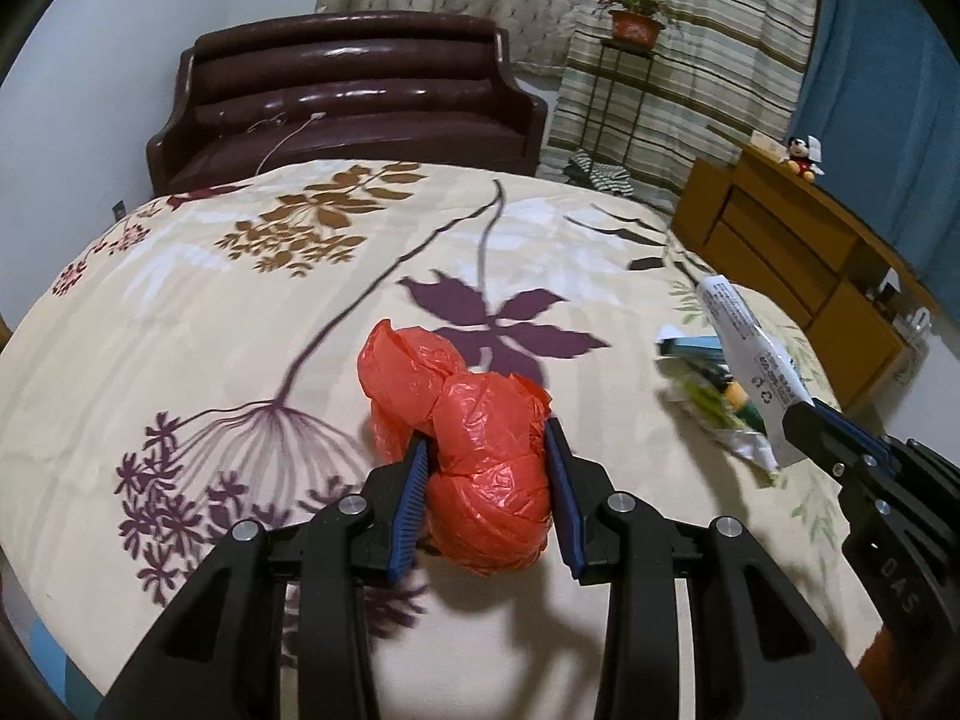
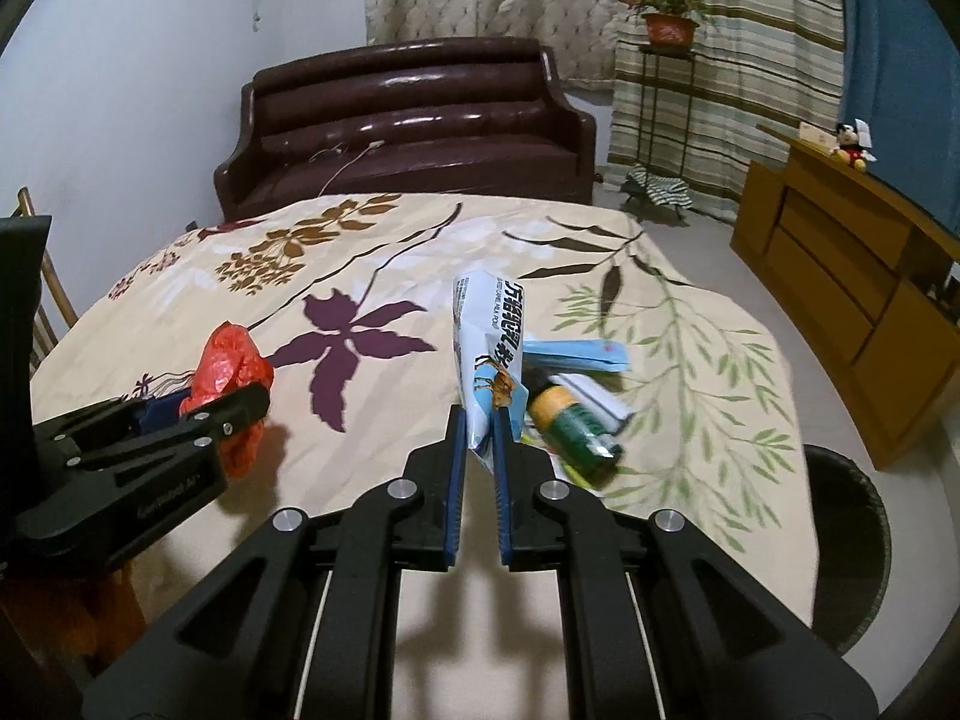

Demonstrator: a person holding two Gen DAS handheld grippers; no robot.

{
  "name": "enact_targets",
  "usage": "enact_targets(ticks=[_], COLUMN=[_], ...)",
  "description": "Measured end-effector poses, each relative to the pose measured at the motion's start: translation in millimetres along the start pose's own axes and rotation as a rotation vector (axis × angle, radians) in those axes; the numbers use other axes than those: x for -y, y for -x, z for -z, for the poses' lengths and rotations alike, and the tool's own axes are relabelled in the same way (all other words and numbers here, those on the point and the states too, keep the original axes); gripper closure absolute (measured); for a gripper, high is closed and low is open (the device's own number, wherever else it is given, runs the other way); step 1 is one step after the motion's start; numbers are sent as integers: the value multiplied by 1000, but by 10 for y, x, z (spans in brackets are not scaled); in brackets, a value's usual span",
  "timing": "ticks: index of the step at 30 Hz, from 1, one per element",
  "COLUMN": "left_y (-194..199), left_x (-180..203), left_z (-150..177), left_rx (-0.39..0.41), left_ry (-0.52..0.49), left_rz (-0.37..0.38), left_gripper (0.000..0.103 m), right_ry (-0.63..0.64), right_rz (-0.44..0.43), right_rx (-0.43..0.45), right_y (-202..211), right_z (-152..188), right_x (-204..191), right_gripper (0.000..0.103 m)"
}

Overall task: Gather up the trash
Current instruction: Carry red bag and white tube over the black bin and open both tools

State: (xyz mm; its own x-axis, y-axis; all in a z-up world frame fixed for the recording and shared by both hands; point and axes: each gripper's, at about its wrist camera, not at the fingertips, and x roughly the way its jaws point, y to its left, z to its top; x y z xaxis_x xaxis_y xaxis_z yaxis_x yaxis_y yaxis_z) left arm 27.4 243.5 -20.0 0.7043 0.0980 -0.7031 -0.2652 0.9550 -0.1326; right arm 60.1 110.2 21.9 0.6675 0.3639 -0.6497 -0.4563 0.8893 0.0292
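Note:
My left gripper [image 1: 487,443] is shut on a crumpled red plastic bag [image 1: 480,450] just above the floral bedspread [image 1: 252,324]. The bag also shows in the right wrist view [image 2: 231,369], held by the left gripper [image 2: 240,402]. My right gripper [image 2: 478,420] is shut on the lower end of a white and blue snack wrapper [image 2: 483,339], which stands upright; it also shows in the left wrist view [image 1: 747,360]. Beside it on the bed lie a green and yellow bottle [image 2: 570,420], a light blue packet [image 2: 576,354] and other wrappers.
A dark brown leather sofa [image 2: 414,132] stands beyond the bed. A wooden dresser [image 2: 858,294] with a Mickey toy [image 2: 849,147] is at the right. A dark round bin [image 2: 852,546] sits on the floor right of the bed. A potted plant [image 2: 669,24] stands by the curtains.

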Motion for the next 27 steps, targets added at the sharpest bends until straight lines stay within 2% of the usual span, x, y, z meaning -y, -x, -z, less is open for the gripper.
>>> enact_targets(ticks=[6,27], left_y=[37,27], left_x=[372,1696], left_z=[9,81], left_rx=[19,36], left_ry=[-48,-215], left_rz=[33,185], left_gripper=[66,66], right_ry=[-30,-189], right_rz=[38,253], right_rx=[26,70], right_y=[125,580], right_z=[38,401], right_x=[275,1537], right_gripper=[94,94])
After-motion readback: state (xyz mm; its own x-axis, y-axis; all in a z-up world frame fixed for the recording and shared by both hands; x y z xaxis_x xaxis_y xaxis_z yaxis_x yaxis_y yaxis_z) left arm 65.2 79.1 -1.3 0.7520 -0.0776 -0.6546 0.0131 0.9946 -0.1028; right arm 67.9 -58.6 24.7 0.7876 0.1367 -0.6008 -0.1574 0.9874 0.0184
